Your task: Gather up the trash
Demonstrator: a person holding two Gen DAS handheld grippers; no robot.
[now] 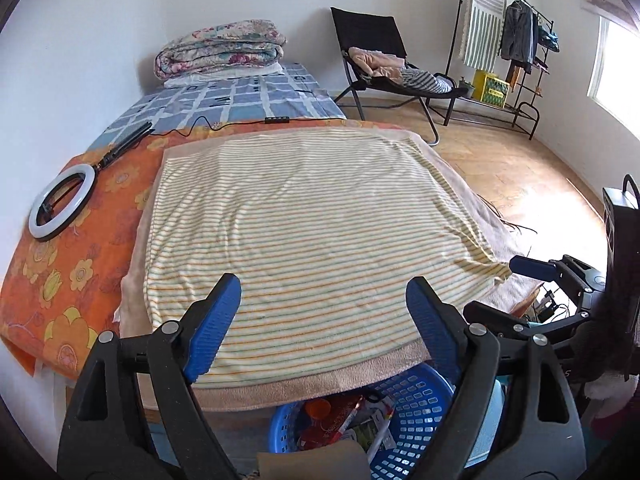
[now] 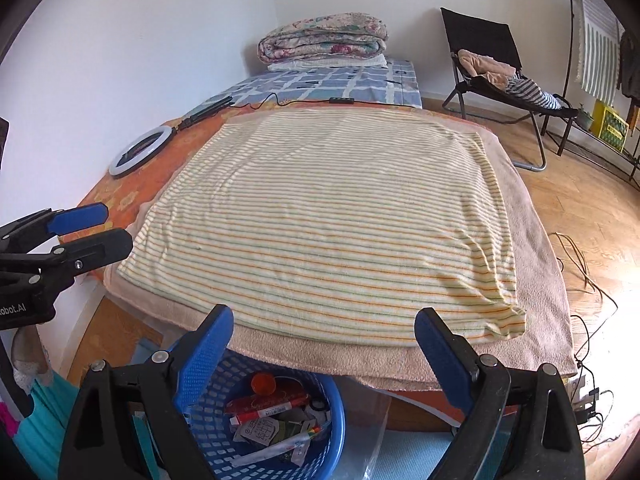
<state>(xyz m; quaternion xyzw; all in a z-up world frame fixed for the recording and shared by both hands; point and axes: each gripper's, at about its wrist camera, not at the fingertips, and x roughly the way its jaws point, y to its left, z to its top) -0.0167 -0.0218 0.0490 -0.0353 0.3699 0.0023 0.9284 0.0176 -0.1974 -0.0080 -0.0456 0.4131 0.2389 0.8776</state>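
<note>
A blue plastic basket (image 2: 320, 456) sits on the floor at the foot of the bed, also in the left wrist view (image 1: 416, 412). It holds trash (image 2: 276, 420): wrappers, a red packet, an orange cap, a paper carton. My left gripper (image 1: 324, 312) is open and empty above the striped blanket (image 1: 312, 220), over the basket. My right gripper (image 2: 324, 344) is open and empty above the bed's near edge. The left gripper also shows at the left of the right wrist view (image 2: 112, 228), and the right gripper at the right of the left wrist view (image 1: 496, 288).
The bed carries a striped blanket (image 2: 328, 216), an orange floral sheet (image 1: 76, 264), a ring light (image 1: 62, 206) with its cable, and folded quilts (image 1: 220, 48). A black lounge chair (image 1: 384, 64) and a clothes rack (image 1: 508, 40) stand on the wooden floor. Cables (image 2: 584, 272) lie right of the bed.
</note>
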